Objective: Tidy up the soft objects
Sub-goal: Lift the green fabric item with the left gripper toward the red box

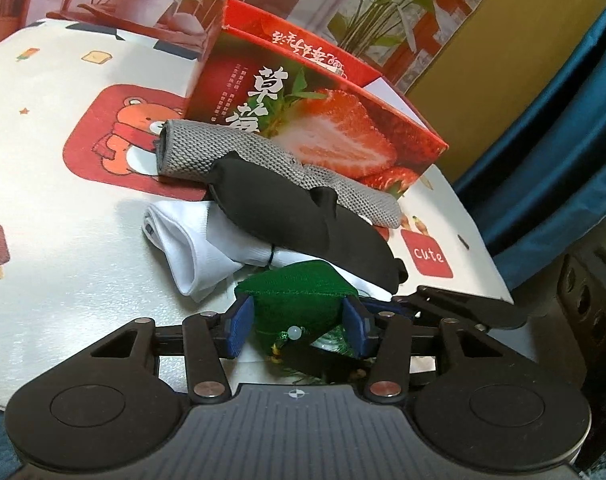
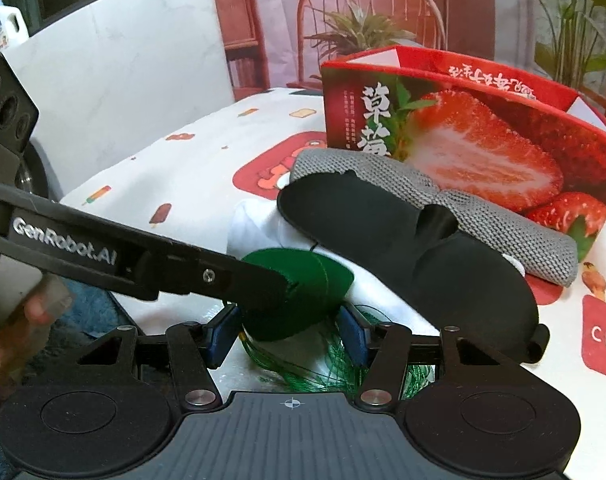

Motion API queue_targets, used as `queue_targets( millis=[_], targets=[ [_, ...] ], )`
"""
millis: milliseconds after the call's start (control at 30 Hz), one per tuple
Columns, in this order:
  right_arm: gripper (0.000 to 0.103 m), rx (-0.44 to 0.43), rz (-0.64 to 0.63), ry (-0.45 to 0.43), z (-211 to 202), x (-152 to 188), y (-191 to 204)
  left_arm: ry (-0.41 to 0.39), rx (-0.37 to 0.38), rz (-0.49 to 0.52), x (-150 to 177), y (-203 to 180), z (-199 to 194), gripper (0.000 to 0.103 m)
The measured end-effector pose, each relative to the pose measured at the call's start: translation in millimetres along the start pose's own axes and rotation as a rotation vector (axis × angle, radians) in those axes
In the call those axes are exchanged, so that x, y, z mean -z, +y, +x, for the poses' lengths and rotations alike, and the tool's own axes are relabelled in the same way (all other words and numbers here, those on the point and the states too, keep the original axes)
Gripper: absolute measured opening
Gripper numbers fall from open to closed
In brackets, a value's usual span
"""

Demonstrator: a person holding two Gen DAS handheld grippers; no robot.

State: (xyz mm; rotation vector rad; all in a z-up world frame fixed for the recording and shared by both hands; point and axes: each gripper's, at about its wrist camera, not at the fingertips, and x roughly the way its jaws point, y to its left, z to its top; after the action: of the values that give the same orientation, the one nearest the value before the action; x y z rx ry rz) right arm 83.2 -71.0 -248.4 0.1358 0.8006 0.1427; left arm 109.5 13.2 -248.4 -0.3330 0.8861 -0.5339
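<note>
Green pouch [image 1: 295, 300] clamped in left gripper [image 1: 297, 322], lower half hidden, right gripper [image 2: 289, 330] apart around it, tassel [image 2: 335, 364] tangled, box [image 2: 483, 136] cut off right

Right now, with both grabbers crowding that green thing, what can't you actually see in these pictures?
- Inside of the strawberry box: both views, hidden by its own walls.
- White socks: partly buried under the black eye mask in both views.
- Green sachet: underside hidden by the left gripper; in the right view that gripper's arm crosses it.
- Right gripper: whether it touches the sachet is unclear.
</note>
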Motion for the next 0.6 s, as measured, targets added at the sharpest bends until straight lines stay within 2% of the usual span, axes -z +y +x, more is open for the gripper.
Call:
queue_targets(
  millis=[333, 500, 600],
  targets=[
    [0.052, 0.049, 0.009, -0.038, 3, -1, -6, -0.007, 0.023, 0.031, -8, -7, 10, 0.052],
    [0.052, 0.049, 0.028, -0.054, 2, -1, -11, -0.045, 0.04, -0.029, -10, 3, 1, 0.056],
    [0.052, 0.052, 0.021, -0.059, 1, 0, -10, -0.083, 0.052, -0.071, -13, 12, -6, 0.062]
  ],
)
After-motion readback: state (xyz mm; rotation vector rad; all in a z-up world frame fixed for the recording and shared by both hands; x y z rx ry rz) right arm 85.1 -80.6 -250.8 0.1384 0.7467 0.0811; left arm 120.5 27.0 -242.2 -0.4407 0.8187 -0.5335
